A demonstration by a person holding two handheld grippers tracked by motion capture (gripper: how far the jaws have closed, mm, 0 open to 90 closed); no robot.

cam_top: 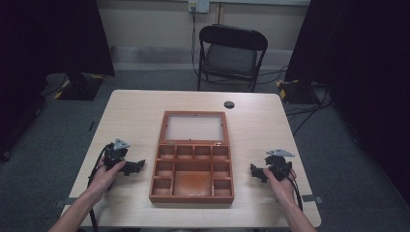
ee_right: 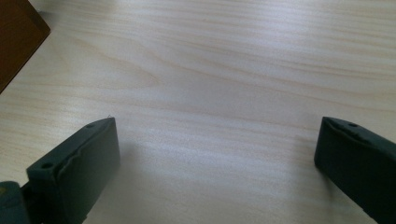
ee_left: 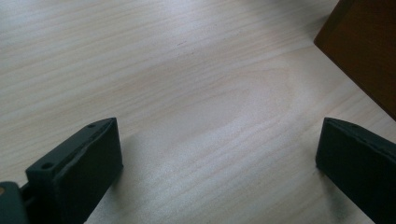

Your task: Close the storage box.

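The left gripper (cam_top: 137, 167) rests on the table (cam_top: 130, 111) at the 9 o'clock side of the wooden box (cam_top: 192, 164), jaws spread wide with nothing between them. The right gripper (cam_top: 256, 172) sits at the box's 3 o'clock side, jaws equally parted and empty. Each is held by a hand, and both point inward at the box, near it but apart.

The box is reddish-brown wood, lying open at the table's middle. Its tray half is split into small square compartments around one larger central bay, all bare. The lid, a wooden frame around a pale panel, lies flat beyond the tray. The box's long axis runs from 6 to 12 o'clock, with the lid toward 12.

The high view gives the whole box, plus a black folding chair (cam_top: 232, 53) past the table at 12 o'clock. The left gripper view (ee_left: 219, 154) catches a dark brown corner of the box (ee_left: 369, 51) at 2 o'clock; the right gripper view (ee_right: 217, 154) shows its corner (ee_right: 16, 39) at 10 o'clock and reveals the pale wood grain up close.
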